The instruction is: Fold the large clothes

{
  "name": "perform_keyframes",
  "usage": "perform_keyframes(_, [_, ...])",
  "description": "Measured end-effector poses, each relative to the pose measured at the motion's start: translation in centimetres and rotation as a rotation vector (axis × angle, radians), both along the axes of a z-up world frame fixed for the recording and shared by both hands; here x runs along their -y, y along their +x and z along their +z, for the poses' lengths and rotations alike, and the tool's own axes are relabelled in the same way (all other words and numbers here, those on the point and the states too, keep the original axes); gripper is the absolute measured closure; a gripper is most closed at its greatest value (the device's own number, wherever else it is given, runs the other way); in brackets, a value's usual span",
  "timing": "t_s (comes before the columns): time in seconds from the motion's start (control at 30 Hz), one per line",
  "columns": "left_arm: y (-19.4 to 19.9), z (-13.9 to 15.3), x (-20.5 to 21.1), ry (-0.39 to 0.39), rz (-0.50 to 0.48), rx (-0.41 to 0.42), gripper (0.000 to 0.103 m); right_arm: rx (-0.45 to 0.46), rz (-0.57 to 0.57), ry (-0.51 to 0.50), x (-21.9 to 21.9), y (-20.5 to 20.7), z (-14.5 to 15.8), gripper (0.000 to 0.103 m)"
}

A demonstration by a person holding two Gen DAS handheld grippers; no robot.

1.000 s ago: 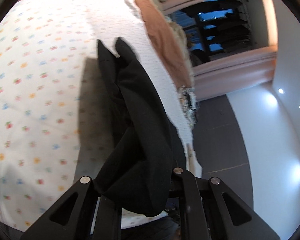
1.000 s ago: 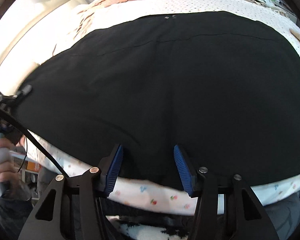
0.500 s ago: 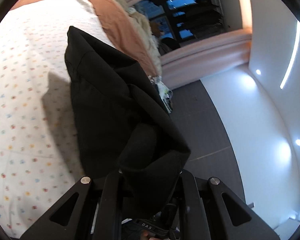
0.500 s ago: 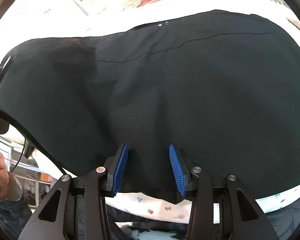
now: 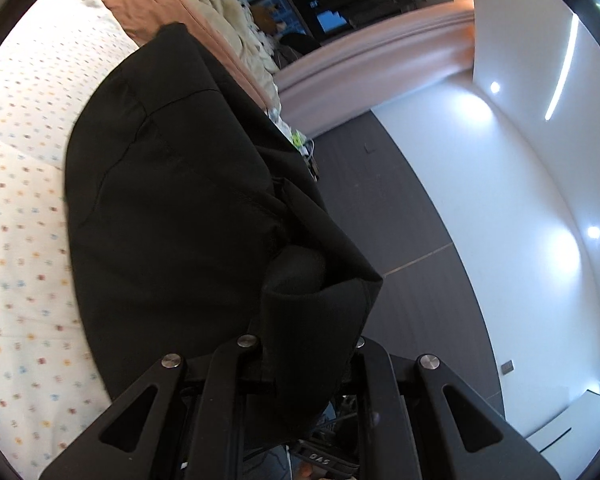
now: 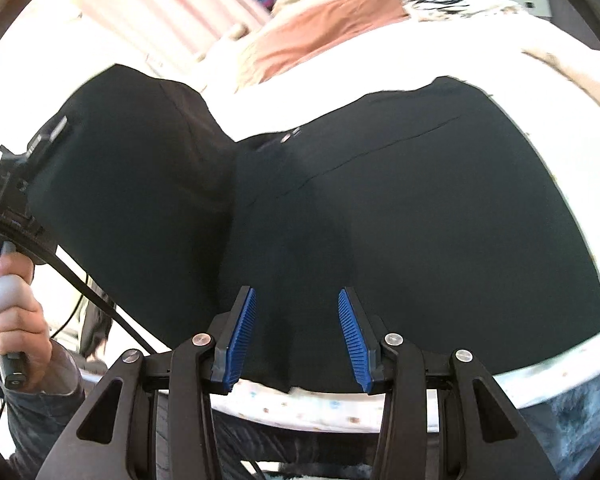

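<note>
Since a second ago the left end of the large black fabric garment (image 6: 420, 216) has risen off the bed and swung over toward the middle, so a raised flap now hangs above the flat part. In the right wrist view, at far left, the person's left hand (image 6: 10, 312) grips a grey handle, and the left gripper (image 5: 304, 344) holds that raised flap up. In the left wrist view, its fingers are buried in a bunched fold of the cloth, clamped on it, and the garment drapes away from them over the white bedsheet with small coloured dots (image 5: 24, 208). Beyond lies a rust-brown blanket (image 5: 140, 12), then a dark tiled floor (image 5: 384, 216) to the right. The right gripper (image 6: 296, 332) sits at the near edge of the garment; its blue ribbed pads (image 6: 242, 336) stand apart, with a ridge of black cloth between them, not pinched. The rest of the garment lies flat on the bed to the right.
</note>
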State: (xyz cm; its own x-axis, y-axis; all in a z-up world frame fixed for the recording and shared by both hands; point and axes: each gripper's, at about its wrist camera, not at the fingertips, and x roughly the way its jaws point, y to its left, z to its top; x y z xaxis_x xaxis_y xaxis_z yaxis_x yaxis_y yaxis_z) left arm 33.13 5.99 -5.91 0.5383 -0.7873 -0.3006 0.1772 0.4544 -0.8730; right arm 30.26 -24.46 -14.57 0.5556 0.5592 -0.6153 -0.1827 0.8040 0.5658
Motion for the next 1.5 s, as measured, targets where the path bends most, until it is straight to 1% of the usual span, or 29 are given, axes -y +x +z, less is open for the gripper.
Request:
perform_keyframes(0.1, [1.8,-0.4,2.3,0.009,-0.025,-0.020,0.090,-0.005,-0.062,0.021,2.3,-0.6,-1.5,0.062])
perform_keyframes(0.27, [4.2,-2.3,6.4,0.044,-0.075,-0.080,0.090,-0.027,-0.155,0.041,6.0,-2.0,-3.7,0.062])
perform_keyframes(0.3, [4.6,-2.7,7.3,0.051,-0.086,-0.093,0.090,-0.031,-0.167,0.046,6.9,-2.2,-3.6,0.062])
perform_keyframes(0.4, [5.4,-3.7,9.6,0.071,-0.120,-0.118,0.090,-0.032,-0.199,0.048,8.2,-3.1,-5.2,0.062])
perform_keyframes(0.57, [5.9,-4.9,13.6,0.114,-0.183,-0.155,0.090,-0.032,-0.235,0.063,10.1,-4.4,-6.3,0.062])
perform_keyframes(0.67, [5.7,-5.3,15.9,0.158,-0.222,-0.154,0.090,-0.034,-0.254,0.074,11.9,-5.5,-5.8,0.062])
perform_keyframes(0.73, [5.2,-5.9,17.6,0.173,-0.252,-0.166,0.090,-0.035,-0.262,0.074,13.3,-6.0,-4.9,0.062])
perform_keyframes(0.77, [5.3,-6.1,18.4,0.178,-0.262,-0.173,0.090,-0.037,-0.267,0.076,13.3,-6.7,-4.2,0.062])
perform_keyframes(0.8, [5.3,-6.3,18.9,0.183,-0.270,-0.178,0.090,-0.041,-0.272,0.078,13.8,-6.8,-2.9,0.062])
perform_keyframes(0.83, [5.6,-6.5,19.1,0.188,-0.277,-0.186,0.090,-0.046,-0.280,0.077,14.0,-7.0,-3.3,0.062])
perform_keyframes(0.87, [5.5,-7.0,19.7,0.193,-0.283,-0.199,0.090,-0.050,-0.284,0.074,14.6,-5.9,-2.9,0.058])
perform_keyframes(0.9, [5.8,-7.3,19.6,0.197,-0.285,-0.207,0.090,-0.052,-0.291,0.072,15.2,-6.5,-1.9,0.050])
perform_keyframes(0.97, [5.9,-8.0,20.2,0.210,-0.294,-0.225,0.090,-0.052,-0.301,0.075,15.5,-7.2,-1.4,0.042])
perform_keyframes(1.0, [6.1,-8.2,20.5,0.210,-0.296,-0.233,0.089,-0.055,-0.305,0.077,15.8,-7.5,-1.4,0.041])
perform_keyframes(1.03, [6.1,-8.7,20.7,0.207,-0.295,-0.254,0.089,-0.058,-0.306,0.078,16.7,-7.8,0.0,0.041])
perform_keyframes(1.07, [6.1,-8.9,20.5,0.211,-0.289,-0.272,0.088,-0.061,-0.309,0.079,16.9,-8.2,0.3,0.041])
perform_keyframes(1.13, [5.7,-9.7,20.2,0.212,-0.291,-0.323,0.074,-0.065,-0.310,0.083,17.5,-8.9,0.9,0.041])
perform_keyframes(1.17, [5.7,-10.2,20.3,0.181,-0.318,-0.354,0.052,-0.064,-0.308,0.087,18.1,-9.1,2.1,0.039])
perform_keyframes(1.2, [5.6,-10.3,20.3,0.149,-0.336,-0.363,0.030,-0.062,-0.305,0.091,18.5,-9.0,2.4,0.035])
perform_keyframes(1.23, [5.5,-10.1,20.1,0.112,-0.347,-0.365,0.023,-0.056,-0.300,0.096,18.5,-9.0,2.6,0.033])
perform_keyframes(1.27, [5.2,-9.7,19.6,0.099,-0.340,-0.352,0.018,-0.049,-0.294,0.100,18.6,-8.7,3.0,0.031])
perform_keyframes(1.33, [4.9,-8.7,18.5,0.116,-0.324,-0.324,0.017,-0.039,-0.286,0.105,18.3,-8.7,3.4,0.031])
perform_keyframes(1.43, [4.2,-7.4,15.4,0.115,-0.281,-0.292,0.017,-0.028,-0.267,0.126,17.7,-8.3,3.6,0.031])
perform_keyframes(1.5, [3.9,-6.6,13.0,0.150,-0.234,-0.271,0.017,-0.025,-0.265,0.136,17.2,-7.7,3.4,0.031])
